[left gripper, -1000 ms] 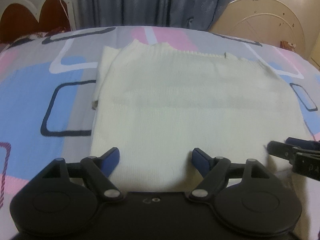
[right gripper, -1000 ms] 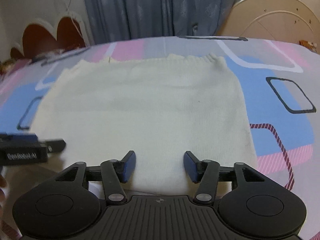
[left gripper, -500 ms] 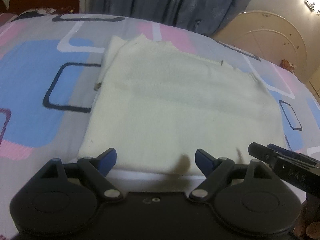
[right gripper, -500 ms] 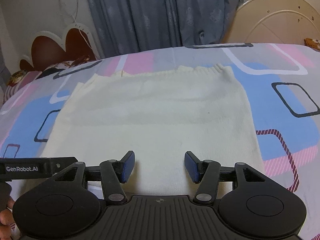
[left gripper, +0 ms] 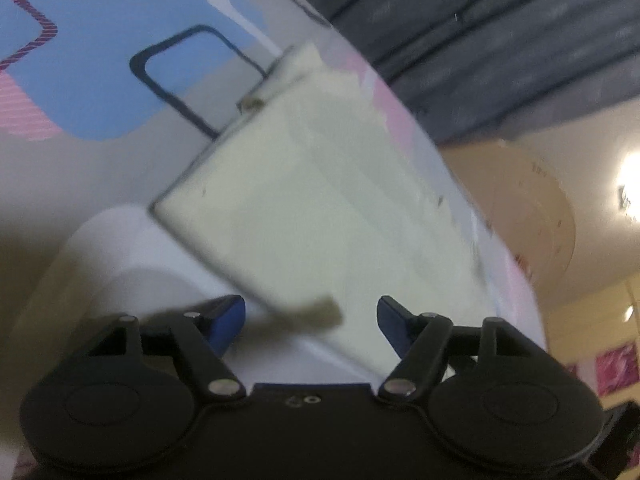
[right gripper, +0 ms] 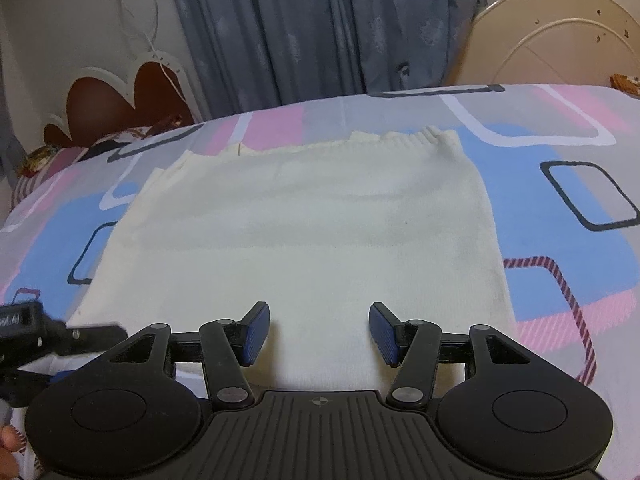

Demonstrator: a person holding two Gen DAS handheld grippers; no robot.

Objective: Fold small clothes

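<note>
A cream knitted garment [right gripper: 304,240] lies folded flat as a rectangle on the patterned bedsheet [right gripper: 560,216]. It also shows in the left wrist view [left gripper: 320,208], blurred and strongly tilted. My right gripper [right gripper: 318,334] is open and empty, just above the garment's near edge. My left gripper [left gripper: 312,322] is open and empty near the garment's near left corner. Its body shows in the right wrist view [right gripper: 44,328] at the far left.
Blue-grey curtains [right gripper: 320,28] hang behind the bed. A brown and white headboard [right gripper: 116,100] stands at the back left, a round cream tabletop [right gripper: 560,44] leans at the back right. White fabric [left gripper: 120,248] lies at the bed's near edge.
The left gripper has rolled sharply and swung away to the left, blurring its view. The right gripper has risen slightly and pulled back. The garment has not moved.
</note>
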